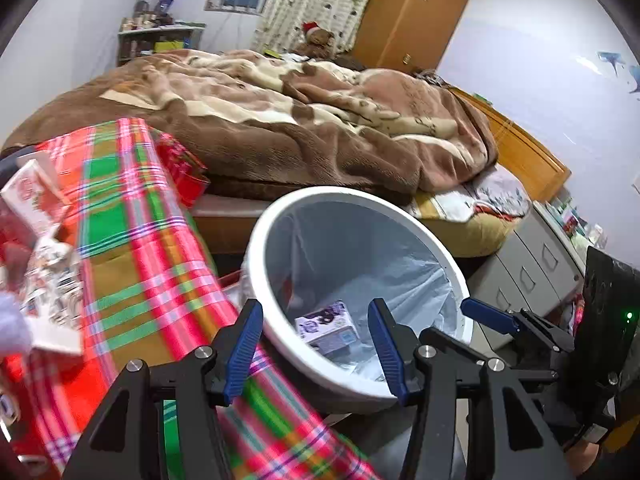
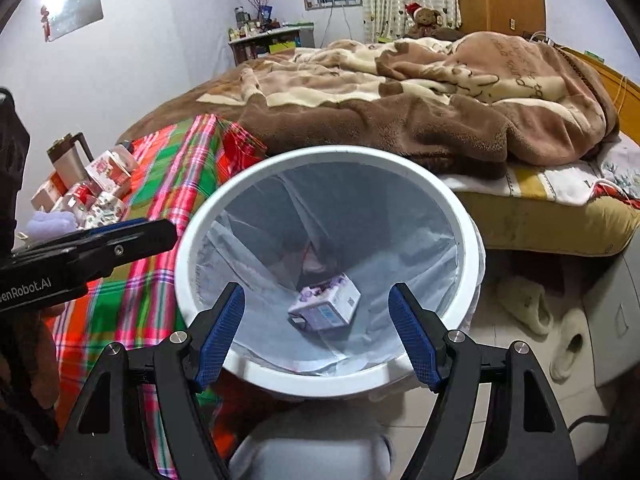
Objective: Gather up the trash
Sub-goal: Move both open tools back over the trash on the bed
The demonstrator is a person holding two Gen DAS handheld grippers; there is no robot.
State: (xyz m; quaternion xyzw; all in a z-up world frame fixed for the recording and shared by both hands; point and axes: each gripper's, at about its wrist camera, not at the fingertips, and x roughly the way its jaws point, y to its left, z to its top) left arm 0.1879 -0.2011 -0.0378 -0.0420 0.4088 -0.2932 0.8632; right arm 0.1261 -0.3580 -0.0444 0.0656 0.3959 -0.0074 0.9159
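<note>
Purple carton (image 2: 325, 305) lies in bin (image 2: 192, 236); table clutter (image 1: 44, 264) blurred.

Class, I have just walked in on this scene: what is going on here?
A person holding two claws is collecting trash in a bedroom. Both the left claw and the right claw hang open and empty over a white trash bin lined with a clear bag. One small purple-printed carton lies at the bottom. More cartons wait on the plaid tablecloth beside it.

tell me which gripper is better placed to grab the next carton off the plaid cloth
Left. The left gripper is open, empty and nearer the cartons on the plaid cloth. The right gripper, also open, hangs over the bin.
</note>
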